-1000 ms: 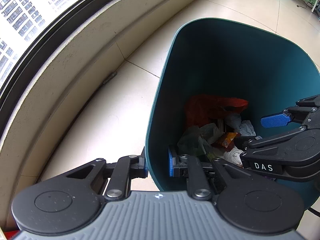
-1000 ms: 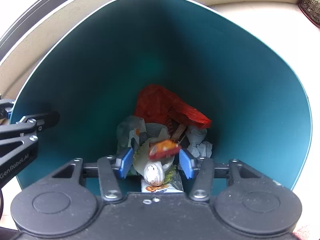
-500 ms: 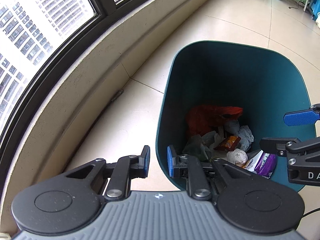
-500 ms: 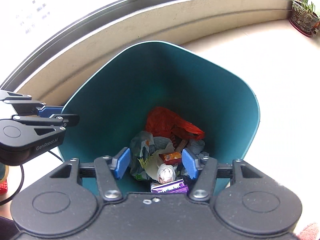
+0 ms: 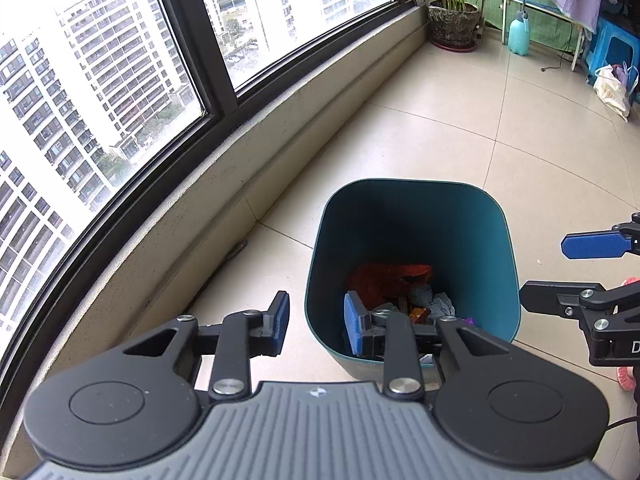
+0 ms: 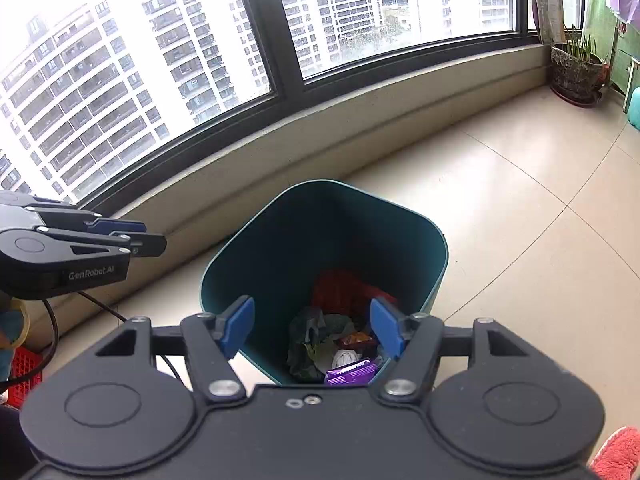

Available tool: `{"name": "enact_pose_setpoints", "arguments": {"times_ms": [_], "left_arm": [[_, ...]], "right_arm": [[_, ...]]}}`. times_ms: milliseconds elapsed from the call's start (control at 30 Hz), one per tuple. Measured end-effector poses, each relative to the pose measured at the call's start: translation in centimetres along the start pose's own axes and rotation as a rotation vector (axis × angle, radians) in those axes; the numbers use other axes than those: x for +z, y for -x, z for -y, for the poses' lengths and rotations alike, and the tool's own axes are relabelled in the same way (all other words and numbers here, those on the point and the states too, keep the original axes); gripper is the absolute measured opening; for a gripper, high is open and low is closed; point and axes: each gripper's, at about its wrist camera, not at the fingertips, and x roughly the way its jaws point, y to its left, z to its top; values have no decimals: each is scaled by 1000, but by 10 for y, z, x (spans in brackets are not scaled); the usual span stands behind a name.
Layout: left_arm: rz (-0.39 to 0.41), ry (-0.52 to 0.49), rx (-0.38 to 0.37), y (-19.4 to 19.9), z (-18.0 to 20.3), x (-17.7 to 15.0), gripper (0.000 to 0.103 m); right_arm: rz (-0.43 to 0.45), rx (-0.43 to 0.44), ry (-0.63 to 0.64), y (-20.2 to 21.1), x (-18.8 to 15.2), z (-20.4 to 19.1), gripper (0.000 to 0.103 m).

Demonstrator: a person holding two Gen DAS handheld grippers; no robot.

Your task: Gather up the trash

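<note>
A teal trash bin (image 5: 412, 216) stands on the tiled floor near the window wall; it also shows in the right wrist view (image 6: 436, 248). Inside lie a red bag (image 6: 344, 290), a purple wrapper (image 6: 350, 372), an orange packet (image 6: 356, 337) and crumpled paper (image 6: 346, 358). My left gripper (image 5: 314, 326) is open and empty, held high above the bin's near left rim. My right gripper (image 6: 312, 330) is open and empty, above the bin's near side. The right gripper shows in the left wrist view (image 5: 576, 268), the left gripper in the right wrist view (image 6: 136, 236).
A low beige wall (image 5: 240, 160) under dark-framed windows runs along the left. A potted plant (image 5: 454, 20), a blue spray bottle (image 5: 519, 34), a blue stool (image 5: 612, 48) and a bag (image 5: 610, 88) stand at the far end. A red crate (image 6: 24, 372) sits at the left.
Both grippers have risen well away from the bin, which now looks much smaller. The orange packet fell from between the right gripper's fingers into the bin. The left gripper's jaws have opened wider.
</note>
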Motion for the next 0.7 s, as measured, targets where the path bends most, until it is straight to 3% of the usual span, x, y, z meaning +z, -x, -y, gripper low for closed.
{"name": "enact_pose_setpoints", "arguments": {"times_ms": [167,233,333,500,600,700], "left_arm": [[65,33,-20,41,4,-15,57],[90,47,-22,56,9,-24,57],[102,79,-48,69,13,-36,67],[137,92,-59,82,23,-54,69],[158,93,-73,88,27,-63,76],[183,84,-76,96,32,-74,79]], "right_arm": [[83,7,12,38,-24,-6,73],[113,1,19,50,-33,-10,79],[148,3,14,66,-46,-14,82],[187,-10,24,74,-65,-22,88],[211,-13,14,85,-73,-28,92],[239,-22,10,89,-78,-33,100]]}}
